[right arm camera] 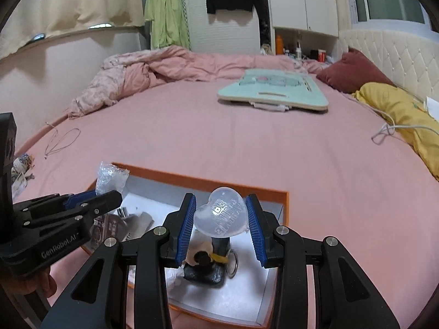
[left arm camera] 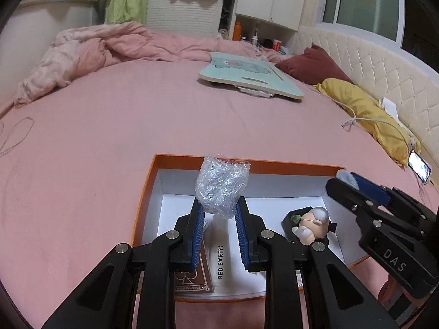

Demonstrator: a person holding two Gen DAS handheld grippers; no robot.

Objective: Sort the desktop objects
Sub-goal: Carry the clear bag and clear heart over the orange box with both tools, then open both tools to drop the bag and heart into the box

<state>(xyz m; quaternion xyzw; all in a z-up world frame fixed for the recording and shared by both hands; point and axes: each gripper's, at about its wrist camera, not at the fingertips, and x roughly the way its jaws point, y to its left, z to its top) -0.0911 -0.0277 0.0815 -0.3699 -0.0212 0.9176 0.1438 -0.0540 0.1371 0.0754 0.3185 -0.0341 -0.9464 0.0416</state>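
While one box (left arm camera: pixel 290 166) sits, two hand-held grippers grip.

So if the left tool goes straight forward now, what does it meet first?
Probably the far orange wall of the box, since the left tool with its crumpled plastic wrap points over the box; depth is unclear.

A pink-sheeted bed (left arm camera: pixel 115 115) carries everything. Near the camera an orange-rimmed box (left arm camera: pixel 145 197) sits open on the sheet. Farther off lies a mint lap desk (left arm camera: pixel 249 75) (flat, legs folded under). A rumpled pink quilt (left arm camera: pixel 90 52) is heaped along the far edge. By the headboard lie a maroon pillow (left arm camera: pixel 315 65) and a yellow pillow (left arm camera: pixel 362 109), a white cable (left arm camera: pixel 365 120) looped beside them, and a phone (left arm camera: pixel 419 168) with its screen lit
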